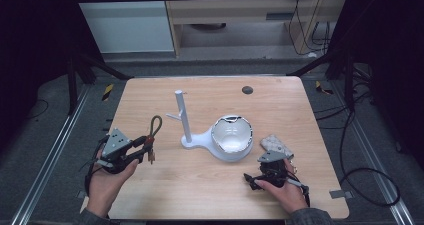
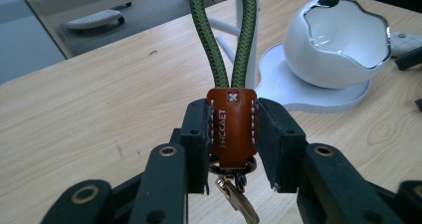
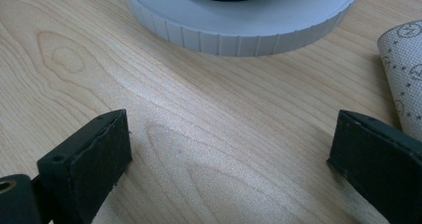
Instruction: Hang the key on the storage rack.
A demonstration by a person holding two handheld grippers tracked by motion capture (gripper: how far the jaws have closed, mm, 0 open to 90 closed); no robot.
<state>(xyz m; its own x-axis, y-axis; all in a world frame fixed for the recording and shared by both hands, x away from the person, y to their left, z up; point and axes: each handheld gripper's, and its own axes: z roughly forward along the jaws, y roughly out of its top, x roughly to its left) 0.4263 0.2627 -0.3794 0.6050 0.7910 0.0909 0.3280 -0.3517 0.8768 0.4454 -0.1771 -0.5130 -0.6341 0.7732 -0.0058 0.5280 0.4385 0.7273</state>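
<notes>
Left gripper (image 2: 231,149) has its fingers closed on the brown leather tab of the key strap (image 2: 231,129), one finger on each stitched edge. The green cord loop stands up above the fingers; a small brass clip hangs below them. In the high view the key strap (image 1: 152,135) is held over the left part of the desk (image 1: 200,185), well apart from the white stand (image 1: 192,137) with its upright post and side peg.

Right gripper (image 1: 255,179) rests low on the desk in front of the stand's round base, fingers spread wide with nothing between them (bare wood shows in the gap in the right gripper view).

Likely aim, judging by the layout: hang the cord loop on the post or its peg.

Risks from here:
- The hold is on the smooth tab alone, so the strap could pivot or slide out if the loop catches on the post.
- The loop is narrow and soft; it may flop shut and miss the peg.
- A sideways push on the post could shift or tip the stand, and the white bowl (image 1: 231,137) sits on that same base.
- The right gripper lies close to the base; the right hand is free to steady it, but a bump would move it.

Count:
- grippers: 2
- key strap: 1
- stand with post: 1
- bowl: 1
- patterned pouch (image 1: 276,145) beside the bowl: 1
- dark round spot (image 1: 247,90) at the far edge of the desk: 1 (cannot tell what it is)
</notes>
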